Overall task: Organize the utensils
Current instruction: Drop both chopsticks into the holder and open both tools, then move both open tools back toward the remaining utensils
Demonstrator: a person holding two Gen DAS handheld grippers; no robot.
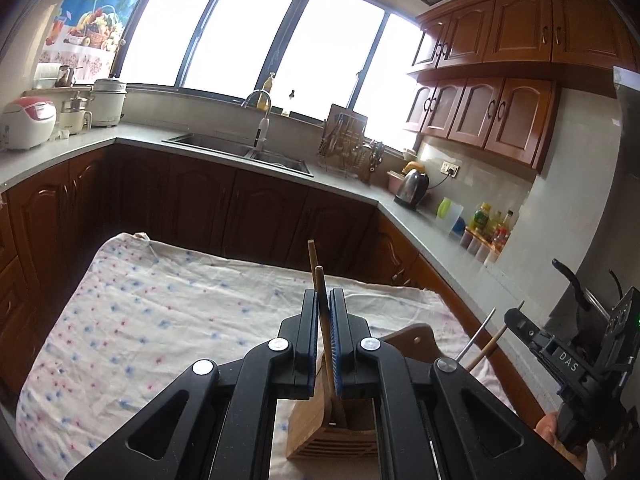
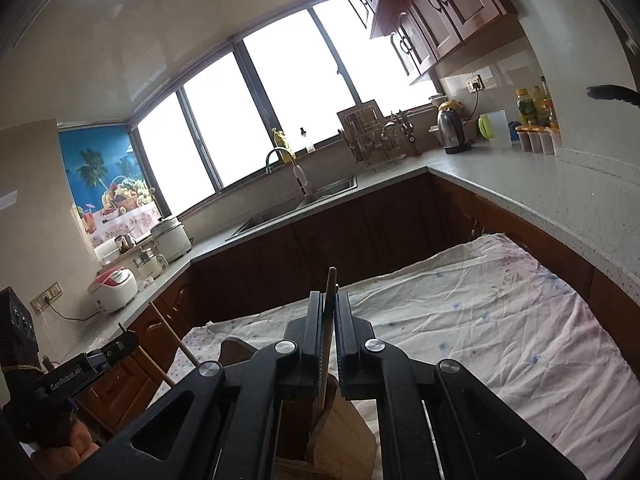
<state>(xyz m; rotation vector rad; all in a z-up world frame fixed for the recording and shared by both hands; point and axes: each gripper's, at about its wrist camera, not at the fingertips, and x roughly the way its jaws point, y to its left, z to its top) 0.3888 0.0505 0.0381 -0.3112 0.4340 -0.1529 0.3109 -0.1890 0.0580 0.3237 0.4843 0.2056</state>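
My left gripper (image 1: 324,297) is shut on a pair of wooden chopsticks (image 1: 319,280) that stand nearly upright, with their lower ends in a wooden utensil holder (image 1: 316,428) on the cloth. In the right wrist view the left gripper (image 2: 127,339) shows at the left edge with those chopsticks (image 2: 172,346). My right gripper (image 2: 329,300) is shut on the handle of a wooden spatula (image 2: 331,280). Its broad end (image 2: 344,432) hangs down by the holder (image 2: 288,467). The right gripper (image 1: 515,316) appears at the right of the left wrist view, with a wooden handle (image 1: 494,342) and a thin metal rod (image 1: 478,334) beside it.
A flowered cloth (image 1: 160,320) covers the table (image 2: 480,340). Behind it runs a U-shaped counter with a sink (image 1: 240,152), a dish rack (image 1: 344,140), a kettle (image 1: 412,188), rice cookers (image 1: 28,122) and bottles (image 1: 486,224). Dark cabinets stand close to the table's far edge.
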